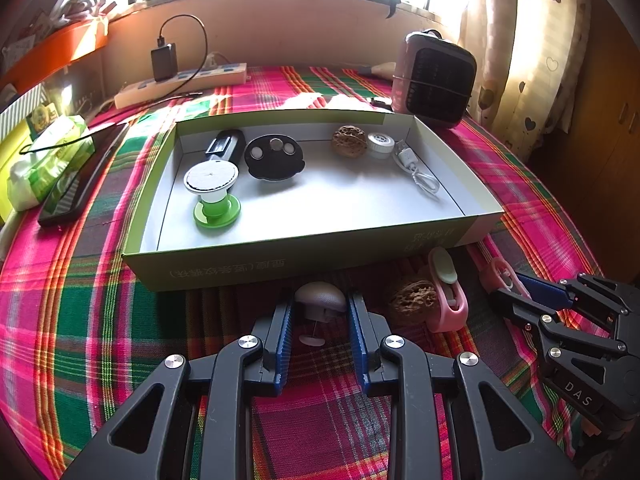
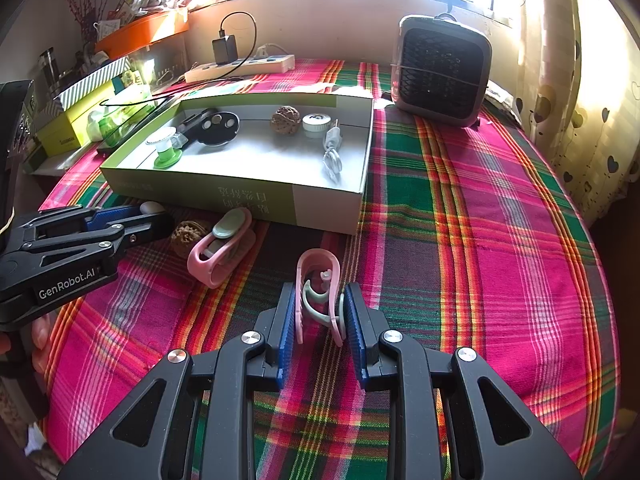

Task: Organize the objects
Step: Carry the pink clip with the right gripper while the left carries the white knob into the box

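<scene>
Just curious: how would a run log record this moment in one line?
left tongs: around grey mushroom-shaped knob | right tongs: around pink plastic clip | green cardboard tray: partly filled

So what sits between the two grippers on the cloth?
A walnut and a pink clip lie between the left gripper and right gripper, seen in both views.
</scene>
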Tool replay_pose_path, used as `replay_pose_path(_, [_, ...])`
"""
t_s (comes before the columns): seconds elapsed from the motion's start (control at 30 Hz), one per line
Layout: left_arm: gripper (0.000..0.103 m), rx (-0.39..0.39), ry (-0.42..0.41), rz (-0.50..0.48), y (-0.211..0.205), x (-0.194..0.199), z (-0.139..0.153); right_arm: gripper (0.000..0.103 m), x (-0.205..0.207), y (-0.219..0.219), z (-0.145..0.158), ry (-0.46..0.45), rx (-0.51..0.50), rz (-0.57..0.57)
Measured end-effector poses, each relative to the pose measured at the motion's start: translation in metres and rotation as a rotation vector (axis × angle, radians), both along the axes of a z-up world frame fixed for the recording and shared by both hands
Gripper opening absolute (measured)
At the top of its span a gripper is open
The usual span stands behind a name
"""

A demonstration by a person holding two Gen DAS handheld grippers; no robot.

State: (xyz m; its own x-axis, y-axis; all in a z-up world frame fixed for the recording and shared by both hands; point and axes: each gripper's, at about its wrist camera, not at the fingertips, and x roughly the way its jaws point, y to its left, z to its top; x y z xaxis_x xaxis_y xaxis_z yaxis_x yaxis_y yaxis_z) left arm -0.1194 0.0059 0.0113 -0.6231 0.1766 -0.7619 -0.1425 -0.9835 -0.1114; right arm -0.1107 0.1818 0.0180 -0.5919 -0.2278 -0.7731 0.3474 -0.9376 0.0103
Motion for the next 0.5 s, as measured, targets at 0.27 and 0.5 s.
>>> replay_pose_path(0.27, [0.024, -0.002, 0.000, 0.000, 0.0001, -0.0001, 0.0003, 0.025, 0.0000, -0.0003, 0.0001, 0.000, 0.001, 0.000])
replay_pose_path(0.5, [0.024, -0.004, 0.000, 0.002, 0.0003, 0.0002, 0.0004, 0.025, 0.0003, -0.0006, 0.0001, 0.002, 0.006, 0.000])
